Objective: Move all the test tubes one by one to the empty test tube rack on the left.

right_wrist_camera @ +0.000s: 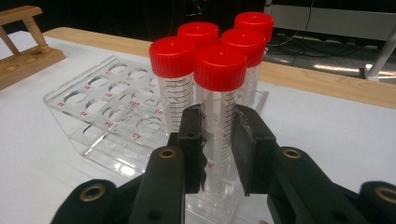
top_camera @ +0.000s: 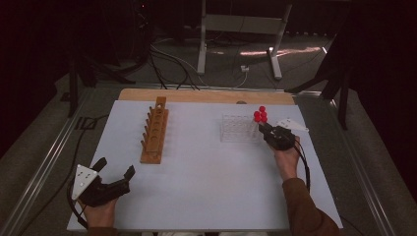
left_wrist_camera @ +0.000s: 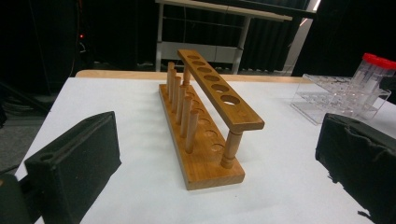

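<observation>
At the clear rack (right_wrist_camera: pixel 100 109) on the white surface's (top_camera: pixel 206 177) right side, the right tool (right_wrist_camera: pixel 218 135) pinches the nearest red-capped tube (right_wrist_camera: pixel 219 100) — tube upright, seated in the rack. Left tool (top_camera: pixel 114 173) rests spread near the wooden rack (top_camera: pixel 155 135) — holding nothing.

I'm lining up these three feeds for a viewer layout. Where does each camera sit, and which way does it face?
High view: above the person's side, looking forward and down on the white table; both forearms, left tool and right tool show.
Left gripper view: rides the left tool, facing the wooden rack between its open jaws.
Right gripper view: rides the right tool, facing the red-capped tubes, jaws shut on the nearest.
Shared: the clear rack appears in all three.
</observation>
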`<state>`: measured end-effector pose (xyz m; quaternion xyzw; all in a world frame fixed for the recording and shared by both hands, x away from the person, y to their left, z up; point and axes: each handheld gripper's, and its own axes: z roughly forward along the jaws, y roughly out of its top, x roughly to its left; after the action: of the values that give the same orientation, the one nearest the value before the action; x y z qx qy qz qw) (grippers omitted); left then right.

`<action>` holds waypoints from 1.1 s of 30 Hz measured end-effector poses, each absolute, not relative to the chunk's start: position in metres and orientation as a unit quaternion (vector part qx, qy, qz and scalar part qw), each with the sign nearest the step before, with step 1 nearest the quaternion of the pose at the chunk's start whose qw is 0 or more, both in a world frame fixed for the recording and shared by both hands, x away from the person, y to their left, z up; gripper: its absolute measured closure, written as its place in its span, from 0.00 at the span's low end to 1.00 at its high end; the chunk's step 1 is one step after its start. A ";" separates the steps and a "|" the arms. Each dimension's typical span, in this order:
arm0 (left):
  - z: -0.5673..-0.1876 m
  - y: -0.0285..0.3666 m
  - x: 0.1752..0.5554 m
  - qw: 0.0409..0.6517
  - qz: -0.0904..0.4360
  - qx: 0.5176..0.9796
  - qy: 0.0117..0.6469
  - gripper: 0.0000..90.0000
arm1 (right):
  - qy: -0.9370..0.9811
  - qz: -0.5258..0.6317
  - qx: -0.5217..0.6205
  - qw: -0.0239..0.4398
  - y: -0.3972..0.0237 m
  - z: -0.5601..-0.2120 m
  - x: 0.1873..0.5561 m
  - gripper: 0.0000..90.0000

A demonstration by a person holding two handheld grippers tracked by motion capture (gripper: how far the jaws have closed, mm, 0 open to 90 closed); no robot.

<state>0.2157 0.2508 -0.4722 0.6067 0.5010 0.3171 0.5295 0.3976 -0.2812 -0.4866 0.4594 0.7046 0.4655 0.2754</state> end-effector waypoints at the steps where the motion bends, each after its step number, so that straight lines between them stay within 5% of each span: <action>1: -0.472 0.251 0.216 0.529 0.317 0.607 0.501 0.01 | 0.705 0.465 0.459 0.275 -0.281 -0.487 0.398 0.82; 33: -0.462 0.237 0.218 0.516 0.328 0.616 0.498 0.01 | 0.684 0.515 0.408 0.317 -0.286 -0.425 0.365 0.83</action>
<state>0.2184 0.2367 -0.4625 0.6156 0.4977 0.3279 0.5156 0.3650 -0.2863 -0.4250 0.4083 0.6835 0.5152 0.3173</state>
